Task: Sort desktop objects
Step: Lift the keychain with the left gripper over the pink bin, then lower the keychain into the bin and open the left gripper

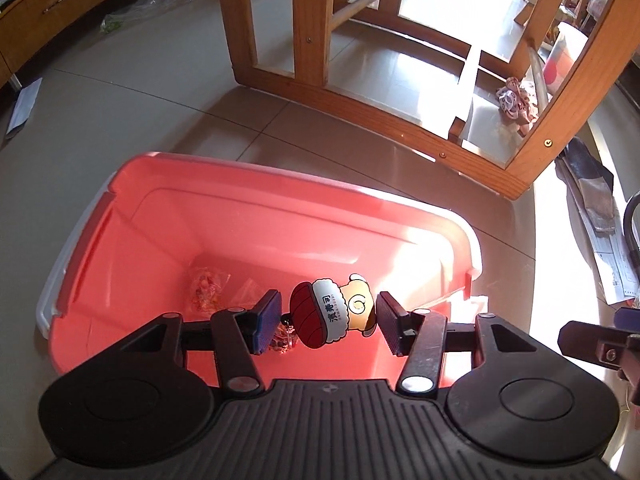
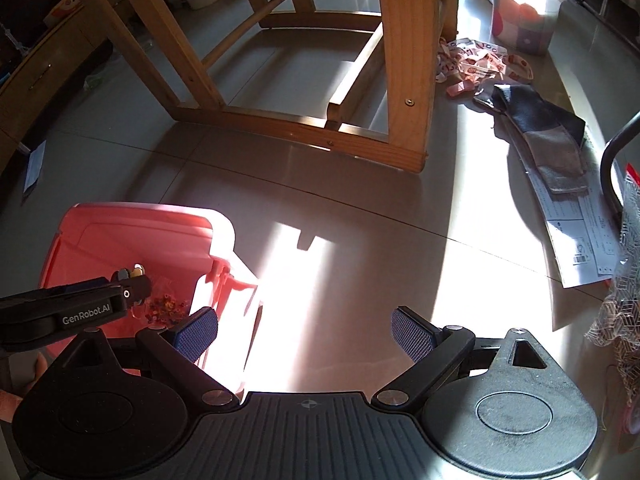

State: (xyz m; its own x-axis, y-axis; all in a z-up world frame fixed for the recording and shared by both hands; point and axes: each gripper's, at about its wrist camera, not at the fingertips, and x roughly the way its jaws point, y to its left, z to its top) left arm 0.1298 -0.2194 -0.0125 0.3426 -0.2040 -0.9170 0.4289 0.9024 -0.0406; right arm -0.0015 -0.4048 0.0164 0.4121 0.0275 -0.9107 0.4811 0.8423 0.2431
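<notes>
The pink storage bin (image 1: 120,240) stands on the tiled floor (image 1: 160,112), with small clear packets of red beads (image 1: 206,290) on its bottom toward the left end. Over the bin's near side hangs the left claw (image 1: 326,320), clenched on a flat cartoon-figure charm (image 1: 332,312) with a red ribbed hat; both blue pads press its edges and it sits above the bin's interior, not yet on the bottom. To finish the drop well, I would keep the claw inside the rim, lower it a little, then release squarely so the charm falls flat beside the packets rather than catching on the right wall (image 1: 452,240). The right claw (image 2: 306,334) hangs released and empty above the sunlit floor, just right of the bin's corner, clear of the drop.
</notes>
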